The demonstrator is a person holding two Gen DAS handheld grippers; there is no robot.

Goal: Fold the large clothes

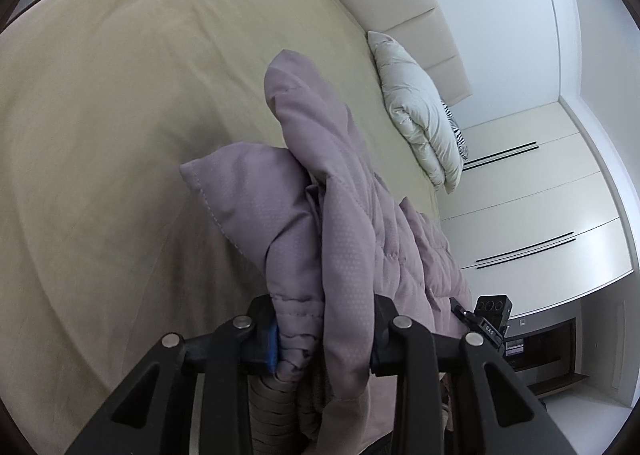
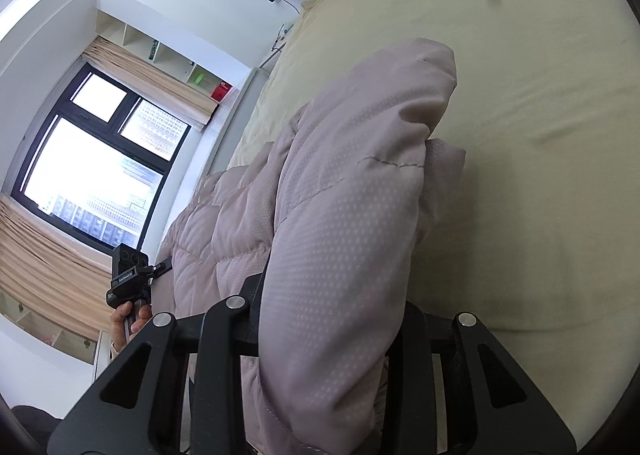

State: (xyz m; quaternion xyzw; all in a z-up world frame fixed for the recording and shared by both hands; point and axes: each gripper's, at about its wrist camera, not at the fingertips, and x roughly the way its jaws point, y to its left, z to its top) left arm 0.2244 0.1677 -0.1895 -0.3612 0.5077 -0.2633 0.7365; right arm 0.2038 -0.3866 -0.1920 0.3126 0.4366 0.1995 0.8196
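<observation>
Both grippers are clamping bunched folds of a mauve quilted jacket [image 1: 344, 223] above a cream-sheeted bed [image 1: 120, 115], left gripper [image 1: 324, 335] and right gripper [image 2: 324, 327] each closing on padded fabric

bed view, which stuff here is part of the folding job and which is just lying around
Part of the job:
lilac quilted jacket
left hand-held gripper, shut on it
right hand-held gripper, shut on it

Just lying about:
white pillow
zebra-print cushion
</observation>
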